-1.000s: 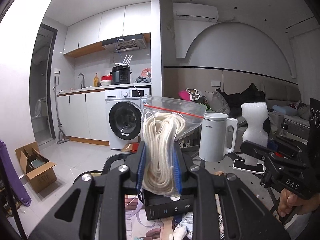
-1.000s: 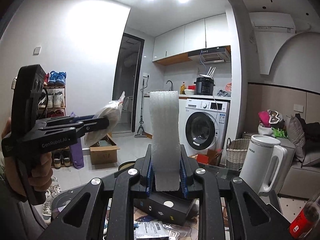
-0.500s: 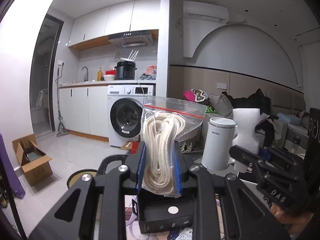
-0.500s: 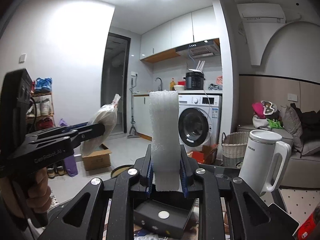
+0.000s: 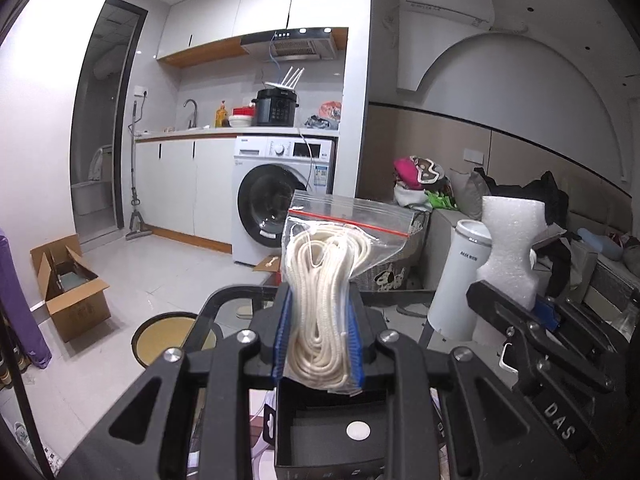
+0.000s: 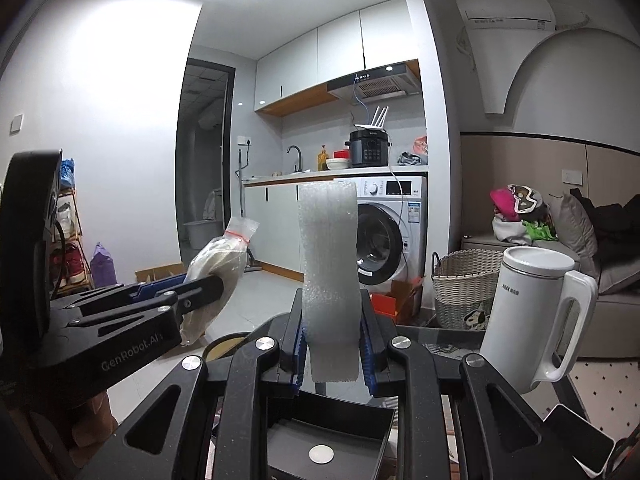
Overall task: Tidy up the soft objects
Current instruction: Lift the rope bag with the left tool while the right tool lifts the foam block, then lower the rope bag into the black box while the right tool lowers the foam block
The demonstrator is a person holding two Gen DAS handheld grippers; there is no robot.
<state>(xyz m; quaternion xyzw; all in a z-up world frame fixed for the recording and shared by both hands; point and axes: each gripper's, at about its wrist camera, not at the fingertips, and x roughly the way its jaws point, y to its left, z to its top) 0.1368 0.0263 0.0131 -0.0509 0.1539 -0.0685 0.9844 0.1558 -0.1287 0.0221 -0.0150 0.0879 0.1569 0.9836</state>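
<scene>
My left gripper (image 5: 318, 344) is shut on a clear zip bag of coiled white rope (image 5: 320, 300) and holds it upright above an open black box (image 5: 332, 432). It shows from the side in the right wrist view (image 6: 208, 284), with the bag of rope (image 6: 212, 276) sticking up. My right gripper (image 6: 332, 344) is shut on a folded white foam sheet (image 6: 329, 276), held upright over the same black box (image 6: 324, 440). In the left wrist view the right gripper (image 5: 536, 312) and its foam sheet (image 5: 510, 248) are at the right.
A white electric kettle (image 6: 532, 320) stands on the glass table (image 6: 448, 338) to the right, also in the left wrist view (image 5: 460, 280). A phone (image 6: 576, 440) lies at the table's right edge. A wicker basket (image 6: 464, 288), a washing machine (image 5: 276, 208) and a cardboard box (image 5: 68, 284) stand on the floor.
Both grippers have tilted down and moved in over the black box, which fills more of each view. The two grippers are closer together. Both grips are unchanged.
</scene>
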